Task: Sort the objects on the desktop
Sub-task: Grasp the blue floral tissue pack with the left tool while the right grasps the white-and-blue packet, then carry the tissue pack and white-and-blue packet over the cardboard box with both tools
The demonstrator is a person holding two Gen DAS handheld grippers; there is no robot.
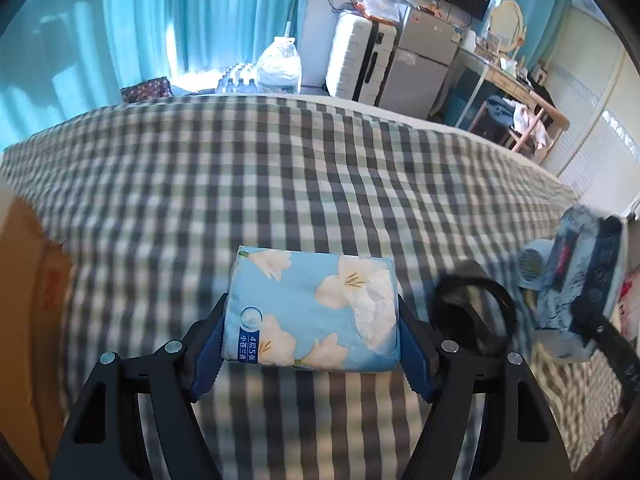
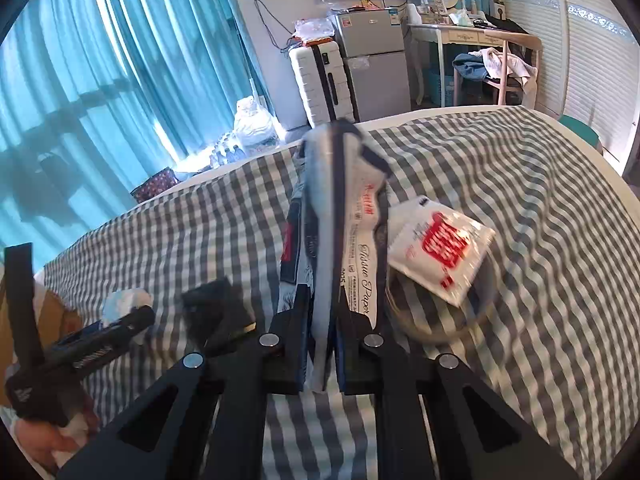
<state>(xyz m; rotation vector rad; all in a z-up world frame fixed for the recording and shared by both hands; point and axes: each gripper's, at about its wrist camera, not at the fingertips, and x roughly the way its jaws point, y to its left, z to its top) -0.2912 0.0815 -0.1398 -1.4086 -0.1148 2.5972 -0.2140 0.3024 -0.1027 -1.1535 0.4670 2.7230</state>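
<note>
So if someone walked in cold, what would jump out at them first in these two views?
Probably the blue flowered tissue pack on the checked bedspread, sitting between the left gripper's fingers. Then the right gripper, clamped on a squashed tissue paper packet, with a red-and-white sachet lying just right of it.

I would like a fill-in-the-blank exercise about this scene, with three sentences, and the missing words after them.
1. The left tongs have a light blue tissue pack printed with white ____ between their fingers.
2. The right tongs are shut on a thin pack labelled "Tissue ____".
3. The sheet under everything has a ____ pattern.

Missing words: flowers; Paper; checked
</note>
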